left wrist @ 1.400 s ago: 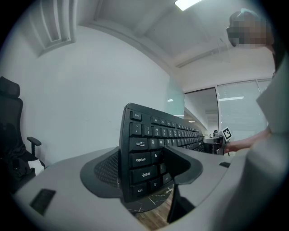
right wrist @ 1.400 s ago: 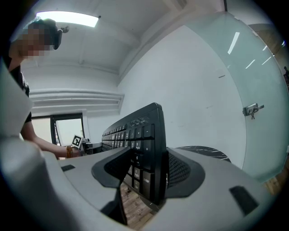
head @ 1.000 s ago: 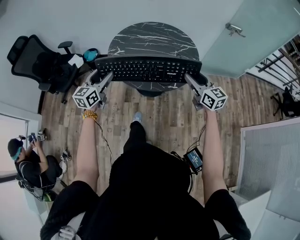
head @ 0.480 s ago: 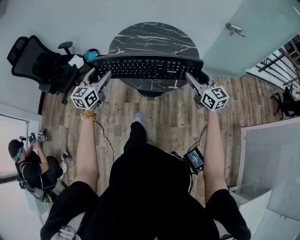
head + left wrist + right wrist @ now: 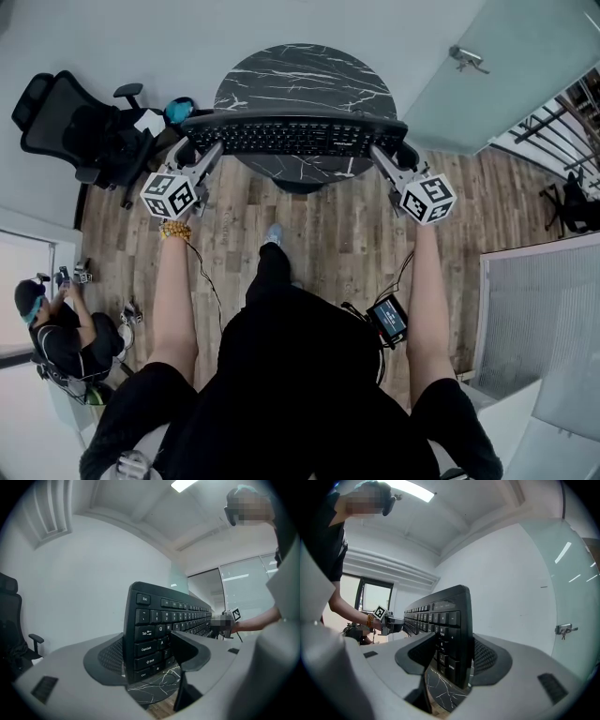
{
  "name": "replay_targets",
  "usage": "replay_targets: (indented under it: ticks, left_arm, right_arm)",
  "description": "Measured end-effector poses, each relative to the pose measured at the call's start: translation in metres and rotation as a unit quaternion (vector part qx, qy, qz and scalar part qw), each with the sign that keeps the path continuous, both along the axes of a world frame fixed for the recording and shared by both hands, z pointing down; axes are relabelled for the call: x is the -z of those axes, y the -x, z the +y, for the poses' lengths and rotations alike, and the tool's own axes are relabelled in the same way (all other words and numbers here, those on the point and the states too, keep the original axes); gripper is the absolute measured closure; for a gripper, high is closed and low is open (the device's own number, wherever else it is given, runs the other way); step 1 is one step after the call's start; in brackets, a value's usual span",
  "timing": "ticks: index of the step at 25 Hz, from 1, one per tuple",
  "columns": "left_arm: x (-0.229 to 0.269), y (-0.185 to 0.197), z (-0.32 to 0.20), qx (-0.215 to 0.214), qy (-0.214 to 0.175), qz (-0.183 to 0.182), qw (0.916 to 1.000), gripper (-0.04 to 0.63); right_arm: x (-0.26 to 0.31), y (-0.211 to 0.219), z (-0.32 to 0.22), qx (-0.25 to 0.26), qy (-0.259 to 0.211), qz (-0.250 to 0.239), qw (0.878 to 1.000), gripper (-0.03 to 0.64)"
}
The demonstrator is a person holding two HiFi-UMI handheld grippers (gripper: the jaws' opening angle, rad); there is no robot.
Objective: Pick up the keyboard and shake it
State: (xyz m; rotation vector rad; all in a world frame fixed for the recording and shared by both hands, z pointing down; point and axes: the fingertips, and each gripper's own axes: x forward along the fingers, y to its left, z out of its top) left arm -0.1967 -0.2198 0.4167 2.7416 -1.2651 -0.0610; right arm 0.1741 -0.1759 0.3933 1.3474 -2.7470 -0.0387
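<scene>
Keyboard (image 5: 295,136) in tight grip of left gripper (image 5: 192,149) and right gripper (image 5: 397,151), one per end

Head view steeply down; gripper views close, facing each other (sharing keyboard (image 5: 295,136)).

We see the keyboard (image 5: 295,134) barring the upper middle of the frame, over the near rim of the round marble table (image 5: 300,80). At upper left an office chair (image 5: 70,127) stands near the left gripper (image 5: 192,152). Below the keyboard the wooden floor (image 5: 328,225) lies open. A glass door (image 5: 506,84) and a grey panel (image 5: 539,319) close the right side, and a seated person (image 5: 52,328) fills the lower left.
</scene>
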Motion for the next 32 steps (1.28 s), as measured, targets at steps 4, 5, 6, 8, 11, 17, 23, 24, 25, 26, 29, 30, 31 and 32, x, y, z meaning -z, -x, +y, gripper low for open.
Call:
replay_targets:
  ticks: [4,5,6,8,11,17,23,24,25,26,29,30,31,32]
  left_arm:
    - [-0.001,0.0,0.001,-0.001,-0.003,-0.002,1.0,0.305]
    - [0.0,-0.001,0.001,-0.001,-0.006,-0.003,1.0,0.305]
    - [0.001,-0.001,0.001,-0.001,-0.01,-0.005,0.9999,0.305]
    - [0.005,-0.001,0.002,-0.001,-0.022,-0.008,0.9997,0.305]
    - [0.012,0.0,0.004,-0.002,-0.043,-0.014,0.999,0.305]
    - [0.019,0.001,0.008,-0.003,-0.074,-0.025,0.997,0.305]
    - [0.021,0.0,0.011,-0.004,-0.089,-0.042,0.9952,0.304]
    - [0.022,0.0,0.012,-0.004,-0.093,-0.045,0.9946,0.304]
    - [0.022,0.0,0.013,-0.004,-0.098,-0.05,0.9939,0.304]
    - [0.022,0.0,0.013,-0.005,-0.102,-0.055,0.9932,0.302]
    - [0.021,-0.004,0.016,-0.005,-0.114,-0.086,0.9898,0.301]
    - [0.02,-0.007,0.017,-0.004,-0.119,-0.104,0.9875,0.299]
    - [0.019,-0.009,0.017,-0.002,-0.125,-0.125,0.9842,0.298]
    - [0.017,-0.012,0.018,0.0,-0.131,-0.149,0.9801,0.296]
  right_arm:
    - [0.001,0.0,0.0,0.0,-0.014,0.012,1.0,0.393]
    - [0.001,0.0,0.0,0.0,-0.016,0.015,1.0,0.393]
    - [0.001,-0.001,-0.001,-0.001,-0.018,0.018,1.0,0.393]
    - [0.003,-0.001,0.0,-0.001,-0.027,0.025,0.999,0.393]
    - [0.008,0.001,0.002,-0.001,-0.045,0.034,0.998,0.393]
    - [0.012,0.003,0.006,-0.001,-0.074,0.058,0.996,0.393]
    - [0.015,0.003,0.007,-0.003,-0.101,0.091,0.991,0.393]
    - [0.015,0.004,0.007,-0.005,-0.106,0.099,0.989,0.393]
    - [0.016,0.004,0.008,-0.008,-0.111,0.108,0.988,0.393]
    - [0.016,0.005,0.008,-0.011,-0.116,0.119,0.986,0.394]
    - [0.013,0.005,0.01,-0.022,-0.127,0.167,0.977,0.396]
    - [0.011,0.005,0.01,-0.027,-0.131,0.189,0.973,0.399]
    - [0.009,0.004,0.01,-0.033,-0.135,0.213,0.967,0.402]
    - [0.006,0.003,0.01,-0.038,-0.139,0.237,0.961,0.403]
